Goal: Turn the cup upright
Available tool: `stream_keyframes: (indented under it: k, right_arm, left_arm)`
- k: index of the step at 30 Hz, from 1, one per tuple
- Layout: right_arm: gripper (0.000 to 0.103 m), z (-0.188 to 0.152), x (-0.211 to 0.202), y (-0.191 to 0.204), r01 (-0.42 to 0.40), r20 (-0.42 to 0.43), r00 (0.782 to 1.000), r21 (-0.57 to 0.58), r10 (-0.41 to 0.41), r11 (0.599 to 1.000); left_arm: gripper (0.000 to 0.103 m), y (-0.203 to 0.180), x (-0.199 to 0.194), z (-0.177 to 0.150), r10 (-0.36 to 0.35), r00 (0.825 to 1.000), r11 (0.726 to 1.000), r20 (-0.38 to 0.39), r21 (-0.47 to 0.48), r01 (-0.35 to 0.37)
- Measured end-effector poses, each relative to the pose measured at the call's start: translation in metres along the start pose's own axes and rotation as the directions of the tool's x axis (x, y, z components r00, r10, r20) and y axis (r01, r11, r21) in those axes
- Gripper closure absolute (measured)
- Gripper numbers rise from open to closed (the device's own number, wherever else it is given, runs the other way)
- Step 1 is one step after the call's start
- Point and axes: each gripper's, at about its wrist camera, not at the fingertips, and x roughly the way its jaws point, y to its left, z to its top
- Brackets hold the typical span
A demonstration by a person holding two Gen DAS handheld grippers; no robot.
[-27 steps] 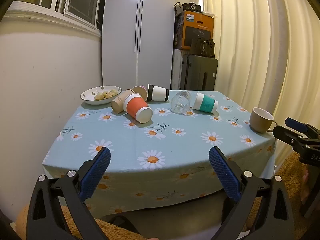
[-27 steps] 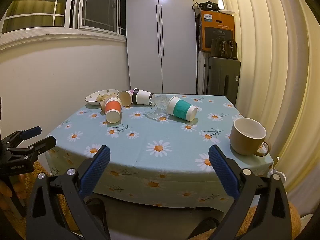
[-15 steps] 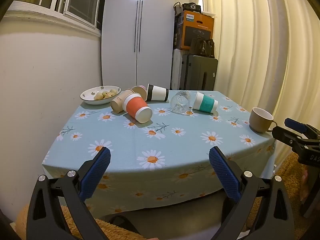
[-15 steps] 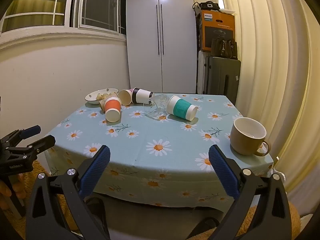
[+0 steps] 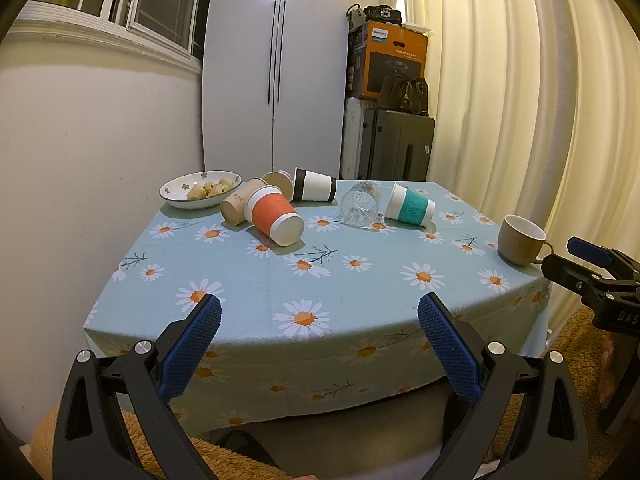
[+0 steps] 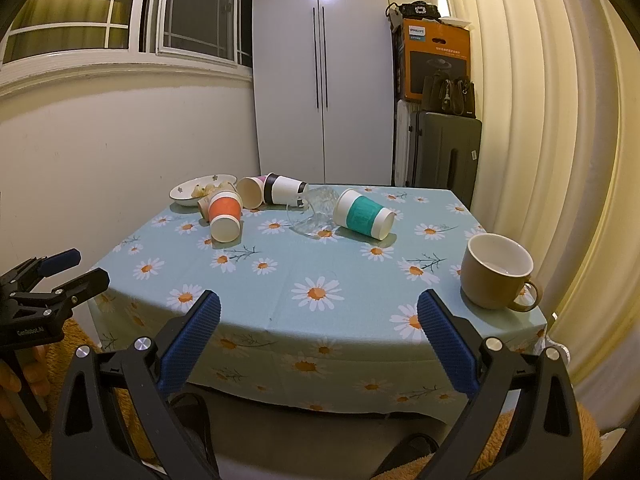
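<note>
Several cups lie on their sides at the far part of the daisy tablecloth [image 5: 280,292]: an orange paper cup [image 5: 274,219] [image 6: 225,216], a plain brown one [image 5: 236,206], a black-and-white one [image 5: 314,190] [image 6: 285,189], a clear glass [image 5: 360,204] [image 6: 314,212] and a teal-sleeved cup [image 5: 410,210] [image 6: 363,214]. A brown mug [image 5: 520,239] [image 6: 496,272] stands upright at the right edge. My left gripper [image 5: 319,340] and right gripper [image 6: 318,338] are both open and empty, before the table's near edge, well short of the cups.
A bowl of small round snacks [image 5: 200,190] sits at the far left corner. A white wardrobe [image 5: 276,68], a suitcase [image 5: 396,148] with a box on top and curtains [image 5: 520,92] stand behind. A wall runs along the table's left side.
Both grippers have drifted very slightly; the view is nearly unchanged. Both stay open and the cups have not moved.
</note>
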Motion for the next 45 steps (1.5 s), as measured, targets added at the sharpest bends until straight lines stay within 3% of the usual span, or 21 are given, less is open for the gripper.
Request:
stream_keyframes:
  k: [45]
  right_arm:
    - [0.005, -0.0029, 0.0020, -0.0012, 0.000, -0.012, 1.000, -0.015, 0.000, 1.000]
  left_arm:
    - [0.007, -0.0027, -0.0009, -0.0001, -0.002, 1.000, 1.000, -0.007, 0.002, 0.002]
